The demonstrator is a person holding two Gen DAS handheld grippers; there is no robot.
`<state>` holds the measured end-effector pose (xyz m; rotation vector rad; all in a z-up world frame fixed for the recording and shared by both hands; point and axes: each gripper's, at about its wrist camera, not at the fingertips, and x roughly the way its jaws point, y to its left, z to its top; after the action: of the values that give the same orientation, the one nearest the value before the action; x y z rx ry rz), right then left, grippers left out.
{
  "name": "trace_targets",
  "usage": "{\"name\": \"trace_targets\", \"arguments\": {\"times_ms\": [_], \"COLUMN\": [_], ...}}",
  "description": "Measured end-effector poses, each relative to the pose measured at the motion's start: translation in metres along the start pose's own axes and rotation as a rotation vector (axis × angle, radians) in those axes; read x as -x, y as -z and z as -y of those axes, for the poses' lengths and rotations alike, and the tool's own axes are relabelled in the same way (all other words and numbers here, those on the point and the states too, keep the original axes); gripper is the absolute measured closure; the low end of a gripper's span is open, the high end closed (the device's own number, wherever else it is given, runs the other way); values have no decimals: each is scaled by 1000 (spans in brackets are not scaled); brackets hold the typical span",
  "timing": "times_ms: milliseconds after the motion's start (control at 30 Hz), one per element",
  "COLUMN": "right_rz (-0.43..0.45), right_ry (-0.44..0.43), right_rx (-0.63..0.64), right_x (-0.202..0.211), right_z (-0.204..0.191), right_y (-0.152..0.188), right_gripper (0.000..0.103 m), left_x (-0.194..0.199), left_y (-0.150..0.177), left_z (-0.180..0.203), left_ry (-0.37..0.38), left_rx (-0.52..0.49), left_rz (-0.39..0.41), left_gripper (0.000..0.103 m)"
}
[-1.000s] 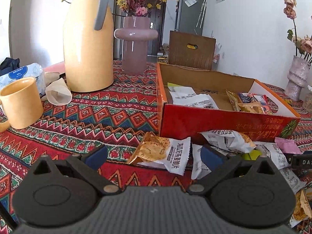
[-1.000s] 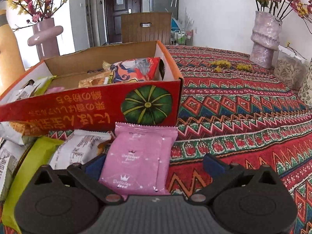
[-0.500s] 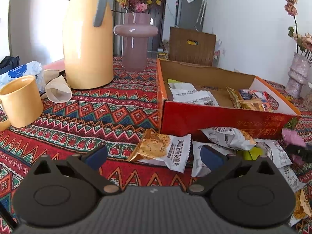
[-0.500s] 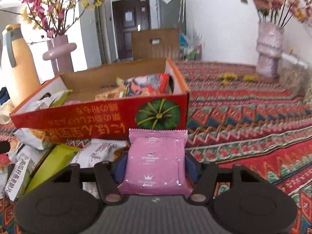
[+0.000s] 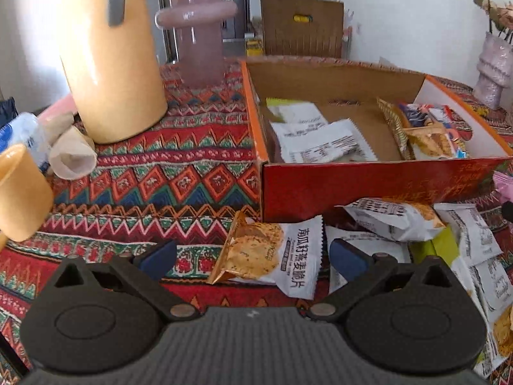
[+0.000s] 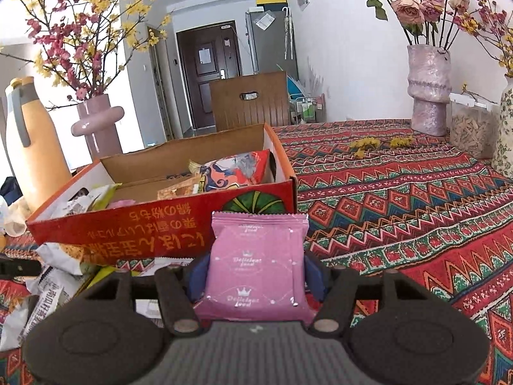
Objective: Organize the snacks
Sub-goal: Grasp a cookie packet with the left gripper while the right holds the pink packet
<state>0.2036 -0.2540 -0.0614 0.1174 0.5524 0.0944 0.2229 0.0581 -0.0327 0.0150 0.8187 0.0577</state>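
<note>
My right gripper [image 6: 255, 276] is clamped on a pink snack packet [image 6: 258, 266], both blue pads pressed to its sides, low in the middle of the frame. Right behind it stands the red cardboard box [image 6: 154, 227], with packets already inside. My left gripper [image 5: 251, 256] stands wide with nothing between its fingers; a cracker packet [image 5: 272, 253] lies on the patterned tablecloth [image 5: 154, 179] beyond them, in front of the box. At upper left stands a yellow thermos jug [image 5: 109, 54].
</note>
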Motion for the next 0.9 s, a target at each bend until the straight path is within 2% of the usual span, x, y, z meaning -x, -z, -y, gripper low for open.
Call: {"name": "trace_targets", "arguments": {"times_ms": [133,200,333,400,567,800,833,900], "right_rz": [0,3,1,0,-1,-2,1,5], "right_ry": [-3,-4,-6,-6,-5,-2,-2,-1], "right_rx": [-3,-4,-2,-2,2,8,9,11], "right_x": [0,1,0,0,0,0,0,1], "right_z": [0,0,-1,-1,-2,-3,-3,-3], "right_y": [1,1,2,2,2,3,4,4], "right_gripper": [42,43,43,43,43,43,43,43], "left_x": [-10,-12,-13,-11,-5,7,10,16], "left_y": [-3,-2,1,4,10,14,15,14], "left_z": [-7,-9,-15,-14,-19,-18,-18,-18], "left_ry": [15,25,61,55,50,11,12,11], "left_rx": [42,56,74,69,73,65,66,66], "left_rz": [-24,-25,-30,-22,0,51,63,80], "left_gripper": [1,5,27,30,45,50,57,58]}}
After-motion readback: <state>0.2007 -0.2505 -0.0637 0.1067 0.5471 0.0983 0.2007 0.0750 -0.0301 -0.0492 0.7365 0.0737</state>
